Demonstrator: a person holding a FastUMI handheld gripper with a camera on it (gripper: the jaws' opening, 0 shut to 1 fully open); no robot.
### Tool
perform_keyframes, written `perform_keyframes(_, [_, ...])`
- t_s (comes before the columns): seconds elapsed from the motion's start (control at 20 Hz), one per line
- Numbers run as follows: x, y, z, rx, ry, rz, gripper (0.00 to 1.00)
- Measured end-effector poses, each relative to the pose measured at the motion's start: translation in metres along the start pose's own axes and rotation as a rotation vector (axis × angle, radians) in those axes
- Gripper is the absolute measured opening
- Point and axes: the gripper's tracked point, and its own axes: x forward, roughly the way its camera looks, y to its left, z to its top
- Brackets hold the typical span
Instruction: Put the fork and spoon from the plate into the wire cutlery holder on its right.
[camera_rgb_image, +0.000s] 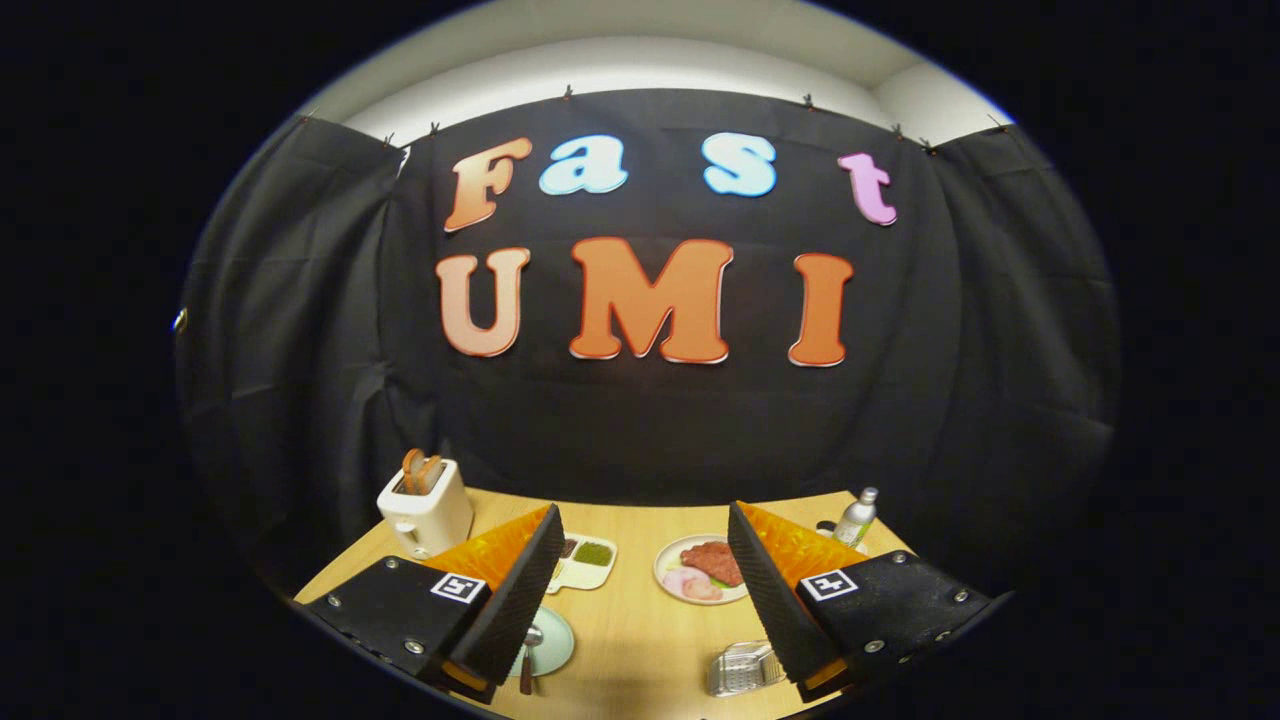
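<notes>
Two fingers of the gripper (640, 590) stood spread and empty above the worktop (640, 640), the left one hiding much of the plate (555, 645) and its spoon (528, 660), so a blind descent risked missing it or knocking the wire cutlery holder (742, 668).

Gripper view: the camera is riding on the gripper (640, 600), looking forward and nearly level along its widely parted fingers, sitting above the near edge of the table (630, 640), apparently facing the back wall.
</notes>
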Motion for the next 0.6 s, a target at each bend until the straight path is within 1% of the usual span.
perform_keyframes(0.15, [0.013, 0.038, -0.028, -0.014, 0.11, 0.087, 0.99])
perform_keyframes(0.35, [0.026, 0.079, -0.076, -0.031, 0.275, 0.182, 0.99])
perform_keyframes(0.45, [0.03, 0.095, -0.098, -0.049, 0.352, 0.226, 0.97])
perform_keyframes(0.6, [0.038, 0.112, -0.133, -0.071, 0.47, 0.27, 0.96])
